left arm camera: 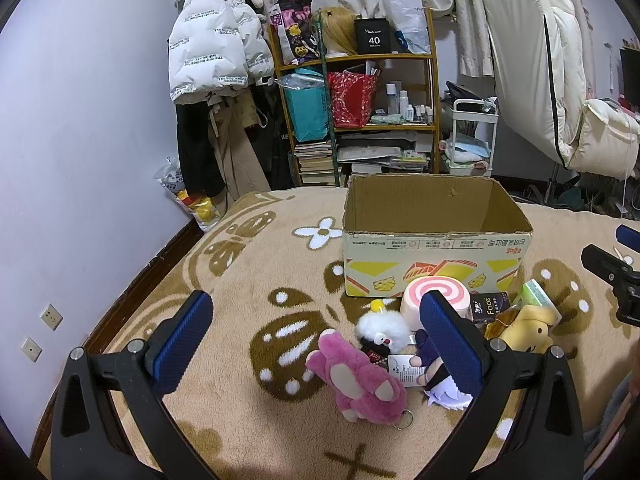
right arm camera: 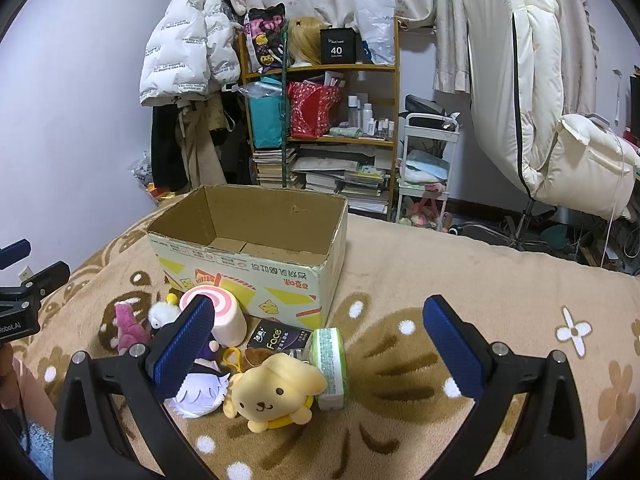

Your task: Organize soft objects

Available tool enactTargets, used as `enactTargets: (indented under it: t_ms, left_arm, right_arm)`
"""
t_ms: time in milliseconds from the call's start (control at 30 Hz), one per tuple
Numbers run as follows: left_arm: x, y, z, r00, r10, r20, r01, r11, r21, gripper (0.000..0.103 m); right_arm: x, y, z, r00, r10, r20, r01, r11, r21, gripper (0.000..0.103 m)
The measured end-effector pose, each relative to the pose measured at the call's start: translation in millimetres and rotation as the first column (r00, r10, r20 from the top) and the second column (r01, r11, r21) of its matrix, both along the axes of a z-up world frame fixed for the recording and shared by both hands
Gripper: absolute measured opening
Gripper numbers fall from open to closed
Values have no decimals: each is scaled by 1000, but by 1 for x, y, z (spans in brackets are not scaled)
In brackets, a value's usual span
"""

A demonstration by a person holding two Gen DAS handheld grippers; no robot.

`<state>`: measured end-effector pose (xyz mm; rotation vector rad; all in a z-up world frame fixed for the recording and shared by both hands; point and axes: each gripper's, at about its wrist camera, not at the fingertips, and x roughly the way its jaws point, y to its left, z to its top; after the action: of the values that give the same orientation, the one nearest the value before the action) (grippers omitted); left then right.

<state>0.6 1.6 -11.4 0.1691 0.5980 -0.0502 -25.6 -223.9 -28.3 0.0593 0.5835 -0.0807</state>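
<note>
"Face" stands on the dark tissue pack [right arm camera: 280, 336] near the box; "40" marks the black box [right arm camera: 337, 47] on the far shelf; "Robot.AI" shows on the left gripper [right arm camera: 16, 304].

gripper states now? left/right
Left gripper: open, holding nothing, above the plush toys.
Right gripper: open, holding nothing.

Pink bear plush [left arm camera: 358, 378], white fluffy toy [left arm camera: 382, 330], purple-haired doll [right arm camera: 200, 384], yellow dog plush [right arm camera: 276, 390] and pink swirl-roll squishy [right arm camera: 218, 314] lie clustered lower centre, before open empty cardboard box [right arm camera: 256, 240].
</note>
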Motion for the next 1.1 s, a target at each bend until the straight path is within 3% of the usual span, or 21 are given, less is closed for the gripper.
enactTargets:
  t_ms: [1100]
  left_arm:
    - [2,0,-7,1000,2,-9,-2,1000,10,102]
  right_arm:
    - [2,0,-1,1000,0,-5,0,1000,0,103]
